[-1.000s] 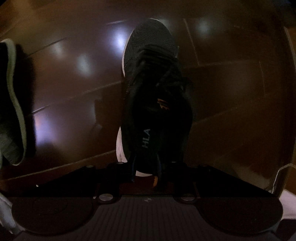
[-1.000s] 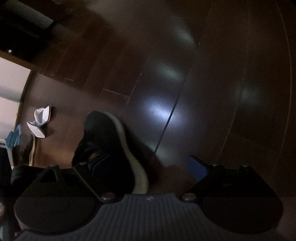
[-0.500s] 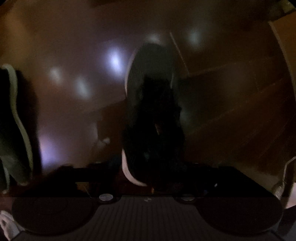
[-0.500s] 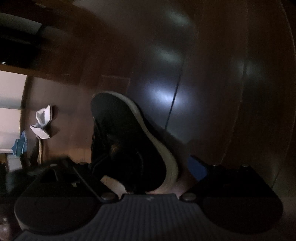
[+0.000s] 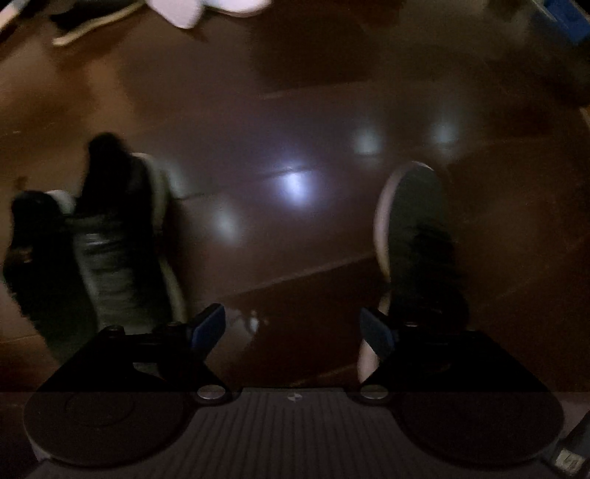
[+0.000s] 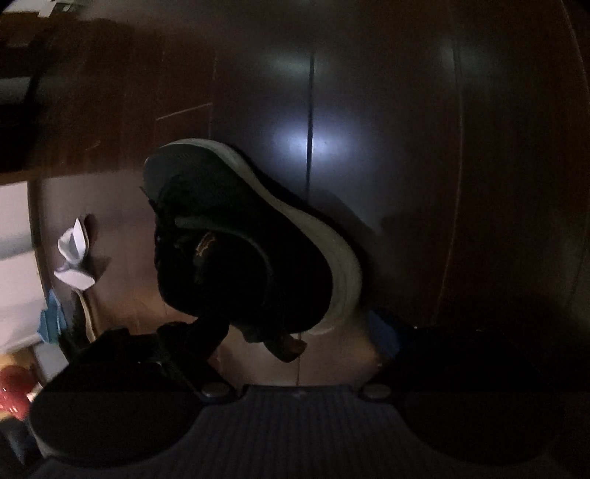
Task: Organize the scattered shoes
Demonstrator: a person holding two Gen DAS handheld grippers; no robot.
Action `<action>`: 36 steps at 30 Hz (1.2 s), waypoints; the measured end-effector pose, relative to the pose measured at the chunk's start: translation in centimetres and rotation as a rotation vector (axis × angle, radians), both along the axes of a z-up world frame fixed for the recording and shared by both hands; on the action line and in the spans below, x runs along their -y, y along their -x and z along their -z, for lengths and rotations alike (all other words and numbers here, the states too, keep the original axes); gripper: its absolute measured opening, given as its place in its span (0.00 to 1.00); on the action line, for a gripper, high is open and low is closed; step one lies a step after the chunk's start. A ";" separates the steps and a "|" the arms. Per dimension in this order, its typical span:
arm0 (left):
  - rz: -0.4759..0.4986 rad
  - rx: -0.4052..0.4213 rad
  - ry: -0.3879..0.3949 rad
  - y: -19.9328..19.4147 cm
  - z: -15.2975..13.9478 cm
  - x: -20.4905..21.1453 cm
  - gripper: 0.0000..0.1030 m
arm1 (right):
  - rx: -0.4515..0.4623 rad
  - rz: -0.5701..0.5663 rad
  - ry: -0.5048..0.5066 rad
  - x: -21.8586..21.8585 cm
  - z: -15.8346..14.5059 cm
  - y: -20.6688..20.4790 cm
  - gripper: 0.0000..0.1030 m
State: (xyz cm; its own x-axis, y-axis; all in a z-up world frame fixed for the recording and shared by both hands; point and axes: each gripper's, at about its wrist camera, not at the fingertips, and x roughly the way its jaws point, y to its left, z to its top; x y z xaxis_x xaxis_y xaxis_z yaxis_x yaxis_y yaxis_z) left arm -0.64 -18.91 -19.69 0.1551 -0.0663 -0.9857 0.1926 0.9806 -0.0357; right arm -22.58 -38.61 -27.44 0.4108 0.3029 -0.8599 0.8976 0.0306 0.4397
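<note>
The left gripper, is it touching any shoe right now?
Apart. In the left wrist view the left gripper is open, with only bare wood floor between its fingers; the black sneaker lies off past the right-hand finger.

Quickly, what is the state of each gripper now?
Left gripper: open, holding nothing.
Right gripper: open around the black sneaker with white sole.

I count dark sneakers with pale sole: two in my left view, one at left (image 5: 121, 235) and one at right (image 5: 416, 239), one in my right view (image 6: 243, 235) | white shoes at far edge: one (image 5: 206, 9) | blurred dark shape at far left: one (image 5: 33, 250), kind unclear
</note>
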 end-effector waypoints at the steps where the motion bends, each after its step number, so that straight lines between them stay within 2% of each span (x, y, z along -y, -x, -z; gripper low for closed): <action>1: -0.008 0.009 -0.005 0.1 -0.5 -0.6 0.84 | -0.005 0.006 -0.005 -0.1 0.1 -0.1 0.73; 6: -0.038 0.050 -0.057 -0.1 -2.0 -4.1 0.84 | -0.030 -0.017 -0.002 -0.4 0.6 -0.8 0.64; 9: -0.102 0.051 -0.102 -0.8 -2.6 -5.6 0.84 | -0.034 -0.044 0.042 -0.2 0.3 -1.2 0.53; 11: -0.117 0.043 -0.104 -1.2 -2.9 -6.3 0.84 | -0.038 -0.055 0.057 0.1 0.2 -1.3 0.43; 15: -0.082 0.038 -0.132 -1.0 -4.3 -6.5 0.84 | -0.034 -0.096 0.082 0.1 -0.1 -1.9 0.41; 20: -0.051 0.031 -0.113 -0.4 -4.3 -6.2 0.85 | -0.044 -0.143 0.147 0.7 -1.1 -1.1 0.35; 24: -0.036 0.011 -0.109 -0.9 -2.8 -5.6 0.85 | -0.068 -0.172 0.209 1.6 -1.9 -0.2 0.31; 30: -0.035 0.000 -0.046 -1.9 -2.9 -5.2 0.85 | -0.127 -0.244 0.326 3.7 -3.3 1.3 0.27; 33: -0.044 0.005 -0.026 -2.4 -3.7 -5.4 0.85 | -0.148 -0.375 0.415 4.8 -4.1 1.1 0.23; 36: -0.095 0.019 0.006 -3.3 -4.8 -6.5 0.85 | -0.171 -0.509 0.493 5.4 -4.6 0.2 0.18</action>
